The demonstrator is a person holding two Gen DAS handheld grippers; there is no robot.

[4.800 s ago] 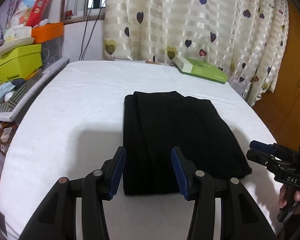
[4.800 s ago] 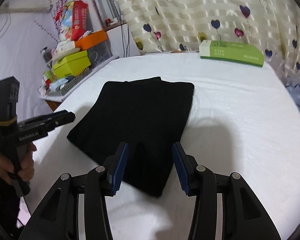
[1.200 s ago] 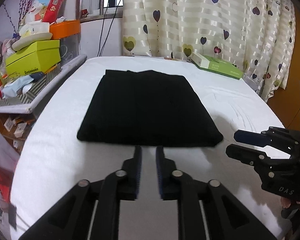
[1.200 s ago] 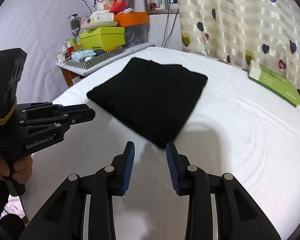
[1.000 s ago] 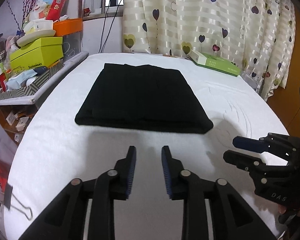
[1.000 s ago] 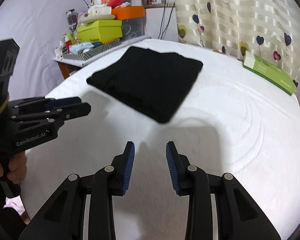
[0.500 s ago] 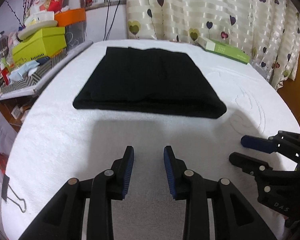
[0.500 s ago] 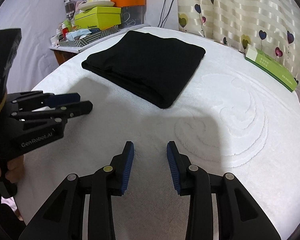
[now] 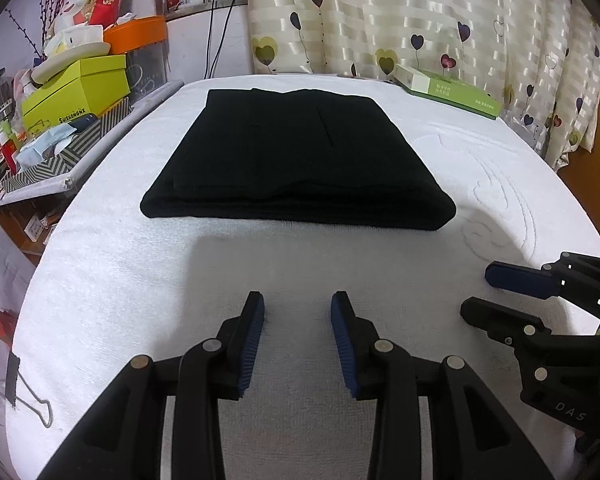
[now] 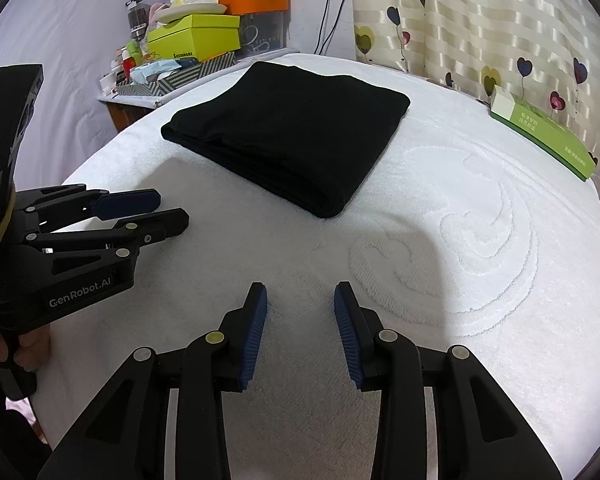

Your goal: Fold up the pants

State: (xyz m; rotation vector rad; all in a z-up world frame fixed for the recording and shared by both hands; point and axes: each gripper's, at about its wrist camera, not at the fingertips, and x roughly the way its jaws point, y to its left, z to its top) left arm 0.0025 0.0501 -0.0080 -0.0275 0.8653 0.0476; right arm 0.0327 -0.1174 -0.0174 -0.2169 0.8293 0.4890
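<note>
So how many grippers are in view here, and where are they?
2. The left gripper and the right gripper both sit open over the white towel, near its front edge, short of the folded black pants. Neither touches them.

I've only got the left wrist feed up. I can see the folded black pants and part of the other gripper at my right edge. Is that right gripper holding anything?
Observer: No. In its own view the right gripper is open over bare white towel, short of the pants.
Operator: Can you see my gripper from that side?
Observer: Yes, the left gripper shows side-on at the left edge, jaws apart, nothing between them, and it reads GenRobot.AI on its body.
Operator: Who is holding it?
Observer: A hand grips its handle at the lower left edge.
Operator: Anything near the pants I'm missing?
Observer: A dark-lidded glass jar stands in the side-table clutter.
</note>
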